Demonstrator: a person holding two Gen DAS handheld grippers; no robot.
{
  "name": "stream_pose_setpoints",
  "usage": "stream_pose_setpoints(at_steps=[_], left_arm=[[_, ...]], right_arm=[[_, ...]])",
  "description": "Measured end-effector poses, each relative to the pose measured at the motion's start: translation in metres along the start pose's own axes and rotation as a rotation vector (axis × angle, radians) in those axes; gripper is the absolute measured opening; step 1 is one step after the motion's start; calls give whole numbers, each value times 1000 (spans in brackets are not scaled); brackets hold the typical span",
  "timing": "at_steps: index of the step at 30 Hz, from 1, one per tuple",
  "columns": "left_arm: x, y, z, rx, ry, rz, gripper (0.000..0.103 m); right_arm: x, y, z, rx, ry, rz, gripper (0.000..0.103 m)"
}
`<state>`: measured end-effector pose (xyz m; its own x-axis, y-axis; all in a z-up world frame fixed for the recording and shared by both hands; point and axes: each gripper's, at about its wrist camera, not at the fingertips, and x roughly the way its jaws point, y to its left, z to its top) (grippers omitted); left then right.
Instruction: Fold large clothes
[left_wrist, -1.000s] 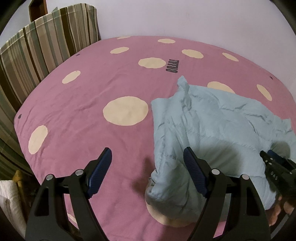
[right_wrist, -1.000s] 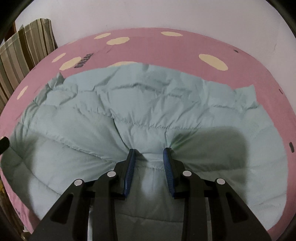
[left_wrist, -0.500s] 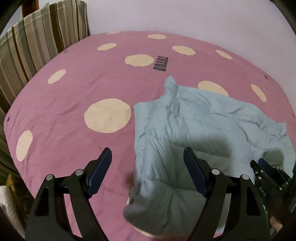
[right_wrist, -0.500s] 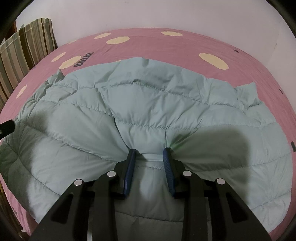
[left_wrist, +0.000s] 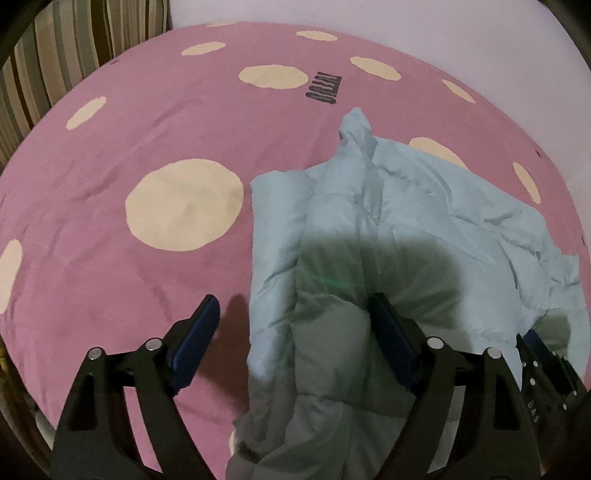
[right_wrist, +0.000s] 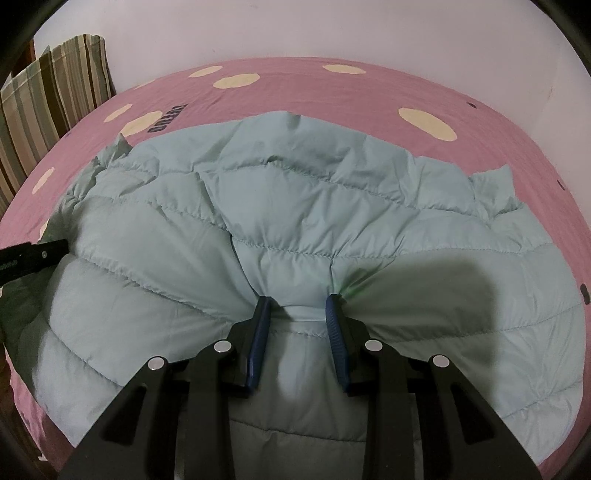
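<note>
The pale mint-green quilted puffer jacket (right_wrist: 295, 221) lies spread and rumpled on the bed covered by a pink sheet with cream dots (left_wrist: 110, 229), its stitched panels running across the view ahead of the right gripper (right_wrist: 298, 301). That gripper's blue-padded fingers (right_wrist: 260, 332) stand narrow, pinching a bunched fold of the jacket's near edge between them, with puckers of cloth radiating from both pads. In the left wrist view the jacket (left_wrist: 406, 229) fills the space ahead and to the right of the left gripper (left_wrist: 291, 310), one twisted corner rising toward the far side of the bed. The left gripper's fingers (left_wrist: 201, 328) are spread wide; the right finger touches or sits just against a raised roll of the jacket, the left finger hangs over bare sheet, and nothing is clamped between them. A black printed mark (left_wrist: 323, 88) sits on the sheet beyond the jacket. Striped brown, green and cream fabric (right_wrist: 48, 88) stands at the far left, against a plain pale wall (right_wrist: 332, 29).
</note>
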<state>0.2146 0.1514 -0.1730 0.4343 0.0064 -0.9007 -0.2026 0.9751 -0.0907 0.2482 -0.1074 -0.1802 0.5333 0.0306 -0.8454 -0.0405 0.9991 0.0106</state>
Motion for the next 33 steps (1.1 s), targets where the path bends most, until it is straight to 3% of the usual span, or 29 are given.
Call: stream_pose_setpoints(at_steps=[6,8,11,13,16,19,25,33], left_arm=[[19,-2,0,-9,41,-61,85],[25,-2,0,-14,45,-87,80],[25,-7,-1,14,33,-107,62],[24,-13,-2,38,32,-123,44],[22,-24,-3,67,24,-115,27],[16,-32,-3,82,3,-87,17],[-17,-44,-2,97,-75,-47,10],[-87,-72,-1,147,-207,-74,10]], right_arm=[[0,1,-1,-2,-3,-2,32],[0,1,0,-2,-3,-2,32],[0,1,0,-3,-5,-3,32],[0,1,-1,-5,-5,-4,32],[0,1,0,-4,-7,-5,32],[0,2,0,-5,-7,-5,32],[0,2,0,-2,-7,-2,32],[3,2,6,10,-8,8,32]])
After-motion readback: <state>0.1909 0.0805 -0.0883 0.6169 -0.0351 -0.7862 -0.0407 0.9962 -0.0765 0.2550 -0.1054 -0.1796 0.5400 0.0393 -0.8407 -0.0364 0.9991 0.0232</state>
